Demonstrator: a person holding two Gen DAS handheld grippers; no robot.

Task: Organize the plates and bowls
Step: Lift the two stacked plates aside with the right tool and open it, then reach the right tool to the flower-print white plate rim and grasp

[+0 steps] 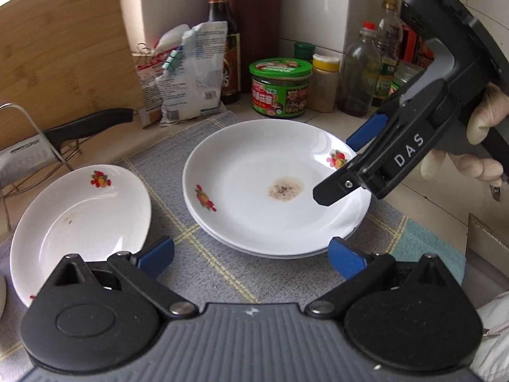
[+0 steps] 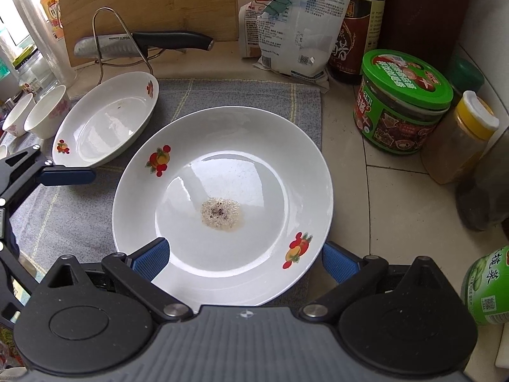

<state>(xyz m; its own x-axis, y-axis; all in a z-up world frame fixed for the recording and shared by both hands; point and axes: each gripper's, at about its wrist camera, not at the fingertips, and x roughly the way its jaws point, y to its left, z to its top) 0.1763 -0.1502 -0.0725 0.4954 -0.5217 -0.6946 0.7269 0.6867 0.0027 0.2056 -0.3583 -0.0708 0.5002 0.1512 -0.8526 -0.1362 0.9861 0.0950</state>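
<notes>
The right gripper (image 2: 243, 259), jaws wide and empty, straddles the round stacked plates' (image 2: 222, 203) near rim. The left gripper (image 1: 251, 256) is also spread and holds nothing. An oval dish (image 2: 105, 124) lies leftward, long axis diagonal, jars (image 2: 402, 102) crowding right.

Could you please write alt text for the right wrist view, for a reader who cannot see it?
The open right gripper hovers over the near rim of a white fruit-patterned plate with a crumb patch at its centre, on a grey mat. An oval dish lies left of it; jars and bottles stand to the right.

White tiled wall (image 1: 318, 16); tiled counter (image 2: 381, 191).
</notes>
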